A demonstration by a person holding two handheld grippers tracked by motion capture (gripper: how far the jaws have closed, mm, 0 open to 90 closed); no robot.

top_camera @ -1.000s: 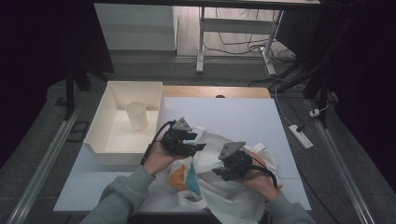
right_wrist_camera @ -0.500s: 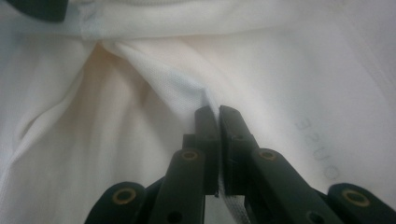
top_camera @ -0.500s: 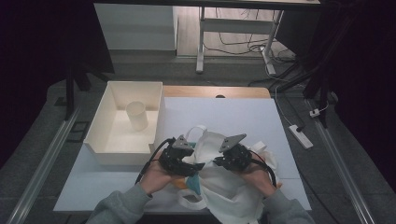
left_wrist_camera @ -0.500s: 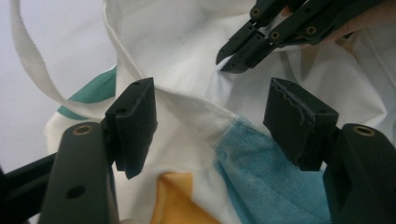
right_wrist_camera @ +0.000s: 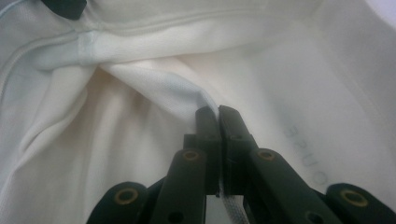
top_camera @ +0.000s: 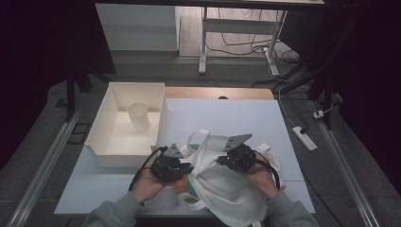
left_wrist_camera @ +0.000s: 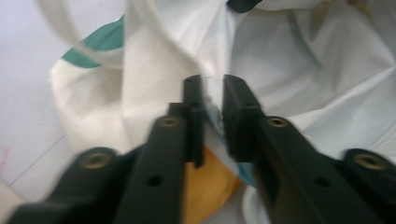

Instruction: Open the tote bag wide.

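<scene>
A white cloth bag [top_camera: 222, 191] with loop handles lies crumpled at the near edge of the table. Something teal [top_camera: 191, 185] and orange sits at its left opening. My left gripper [top_camera: 187, 166] is at the bag's left edge. Its jaws have just been closing, and in the left gripper view they [left_wrist_camera: 212, 86] pinch a fold of the bag's cloth [left_wrist_camera: 303, 70] just above the orange thing [left_wrist_camera: 205, 186]. My right gripper [top_camera: 221, 161] is at the bag's top middle. In the right gripper view its jaws [right_wrist_camera: 217, 114] are shut on a ridge of white cloth [right_wrist_camera: 140, 46].
A white open box [top_camera: 101, 137] stands at the left of the table with a white cup [top_camera: 138, 117] upright inside. A wooden strip [top_camera: 217, 92] edges the table's far side. A power strip [top_camera: 304, 138] lies on the floor to the right.
My left gripper has come down and nearer to the person, onto the bag's left edge, and closed there. The right gripper has closed on the cloth and hardly shifted. The bag has bunched up between them.
</scene>
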